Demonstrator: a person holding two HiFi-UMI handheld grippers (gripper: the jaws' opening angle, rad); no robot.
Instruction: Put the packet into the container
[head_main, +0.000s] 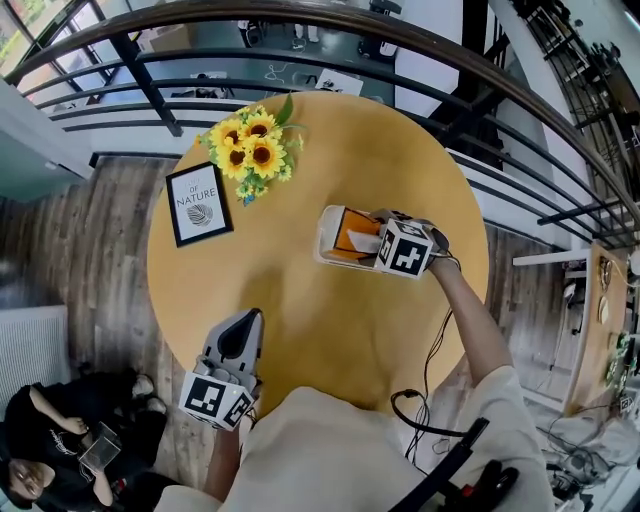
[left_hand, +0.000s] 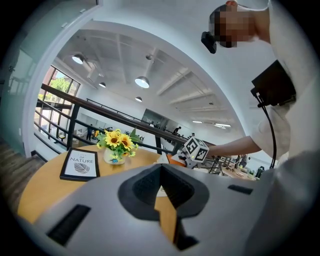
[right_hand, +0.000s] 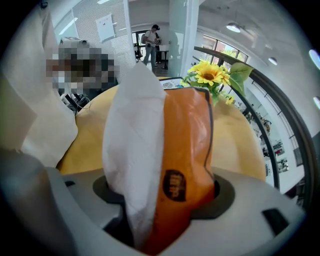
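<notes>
**Spotter:** Where's the packet right now?

**Operator:** In my right gripper. Its jaws are clamped on the orange packet, which has a crinkled white part beside it. From the head view the gripper points steeply down over the white container, which sits just off the table's centre toward 2 o'clock. The orange shows inside the container's outline, so I judge this as the placing step, with the packet at least partly in.

**Spotter:** And your left?

**Operator:** The left gripper hangs at the table's 7 o'clock edge, jaws drawn together with nothing in them, well apart from the container.

**Spotter:** What does the next move call for?

**Operator:** I'd settle the packet until it rests on the bottom, part the right jaws, then lift straight up so nothing drags back out. The container looks light, so 1 sideways nudge could slide it toward the sunflowers at 11 o'clock.
</notes>
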